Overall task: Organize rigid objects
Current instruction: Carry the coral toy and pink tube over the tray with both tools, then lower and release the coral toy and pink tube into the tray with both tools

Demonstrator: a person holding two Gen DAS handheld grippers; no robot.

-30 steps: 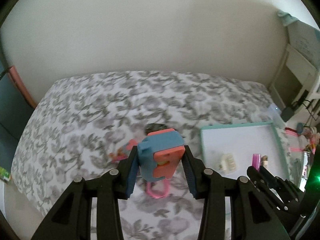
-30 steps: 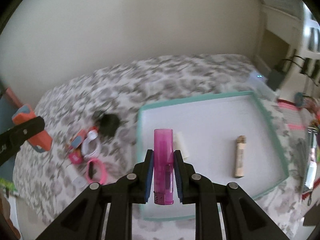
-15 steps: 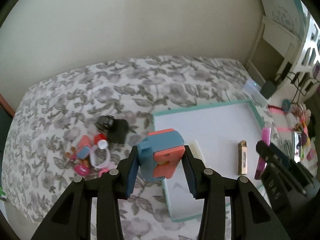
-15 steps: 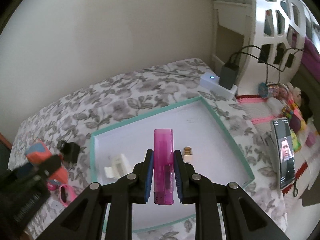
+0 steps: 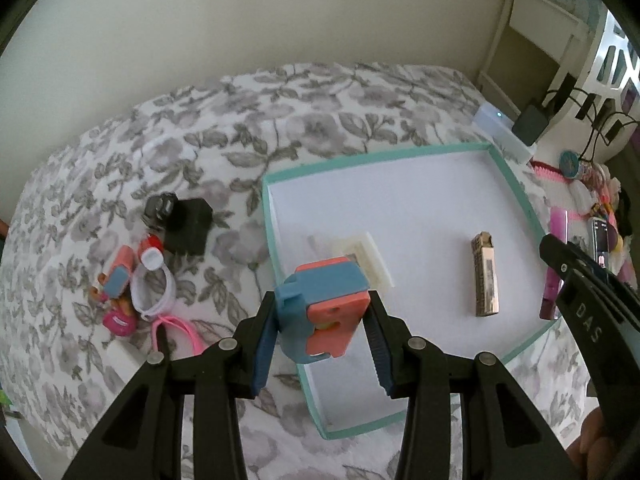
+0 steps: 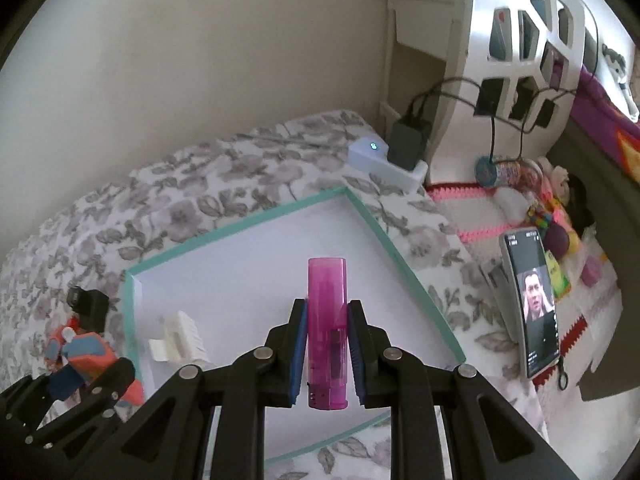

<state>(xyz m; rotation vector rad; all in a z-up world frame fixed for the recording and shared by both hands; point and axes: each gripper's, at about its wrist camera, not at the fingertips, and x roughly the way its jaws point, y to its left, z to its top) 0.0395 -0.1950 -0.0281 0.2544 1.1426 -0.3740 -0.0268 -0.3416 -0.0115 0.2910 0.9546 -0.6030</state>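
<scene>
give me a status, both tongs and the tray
Left tongs shut on blue-orange toy, right tongs shut on pink lighter. Both over tray. White clip, gold lighter already inside.

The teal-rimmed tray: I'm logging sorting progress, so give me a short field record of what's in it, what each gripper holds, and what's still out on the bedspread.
tray: teal-rimmed tray, white floor, on floral bedspread
in tray: white plastic piece; gold lighter
left gripper: shut on blue-and-coral toy, over tray's near-left edge
right gripper: shut on pink lighter, above tray
still outside: black charger, small toy pile
</scene>
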